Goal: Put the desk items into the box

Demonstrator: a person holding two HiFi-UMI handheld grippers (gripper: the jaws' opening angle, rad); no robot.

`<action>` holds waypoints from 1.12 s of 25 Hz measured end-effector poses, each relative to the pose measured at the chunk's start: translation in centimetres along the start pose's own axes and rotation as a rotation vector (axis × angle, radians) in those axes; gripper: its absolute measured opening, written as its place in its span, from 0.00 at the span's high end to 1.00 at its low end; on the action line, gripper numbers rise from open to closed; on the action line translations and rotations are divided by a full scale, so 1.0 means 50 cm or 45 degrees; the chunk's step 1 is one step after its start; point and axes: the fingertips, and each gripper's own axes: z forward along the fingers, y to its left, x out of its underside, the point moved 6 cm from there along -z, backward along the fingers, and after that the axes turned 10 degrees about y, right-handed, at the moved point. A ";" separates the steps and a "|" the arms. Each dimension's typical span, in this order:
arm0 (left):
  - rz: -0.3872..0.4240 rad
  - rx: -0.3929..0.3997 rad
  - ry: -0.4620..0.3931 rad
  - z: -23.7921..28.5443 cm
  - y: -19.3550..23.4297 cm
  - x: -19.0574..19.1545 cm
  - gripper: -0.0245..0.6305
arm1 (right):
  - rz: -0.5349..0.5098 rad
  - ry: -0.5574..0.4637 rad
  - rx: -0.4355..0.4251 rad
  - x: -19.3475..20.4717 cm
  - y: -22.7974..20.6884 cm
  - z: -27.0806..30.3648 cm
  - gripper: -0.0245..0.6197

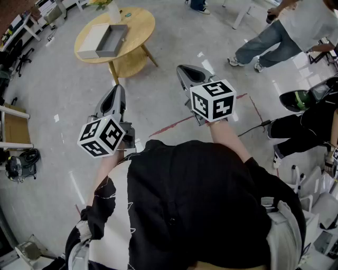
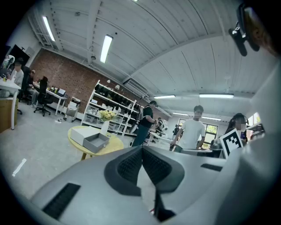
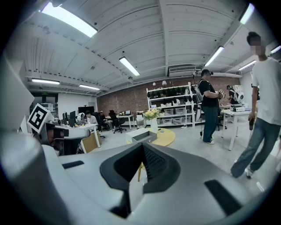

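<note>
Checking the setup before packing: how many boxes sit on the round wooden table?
2: a white box at the head view's left and an open grey box beside it on its right. Others could hide behind the vase.

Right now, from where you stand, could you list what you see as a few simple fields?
Place: open workshop floor, person standing
Left gripper: jaws together, holding nothing
Right gripper: jaws together, holding nothing
Table: round, yellow, ahead of both grippers
Box: grey, open, on the table, looks empty
White slab: beside the box, perhaps its lid
Vase: white, with flowers, at the table's far edge
</note>
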 end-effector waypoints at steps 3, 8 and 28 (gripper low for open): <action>-0.003 -0.003 -0.005 0.006 0.005 0.002 0.95 | -0.004 0.001 -0.006 0.003 -0.002 0.010 0.95; -0.001 -0.007 -0.015 -0.004 0.004 0.002 0.95 | -0.012 0.001 -0.009 0.005 0.006 0.006 0.95; -0.036 0.037 0.055 0.084 0.125 -0.020 0.95 | -0.001 0.114 -0.006 -0.007 0.026 0.158 0.95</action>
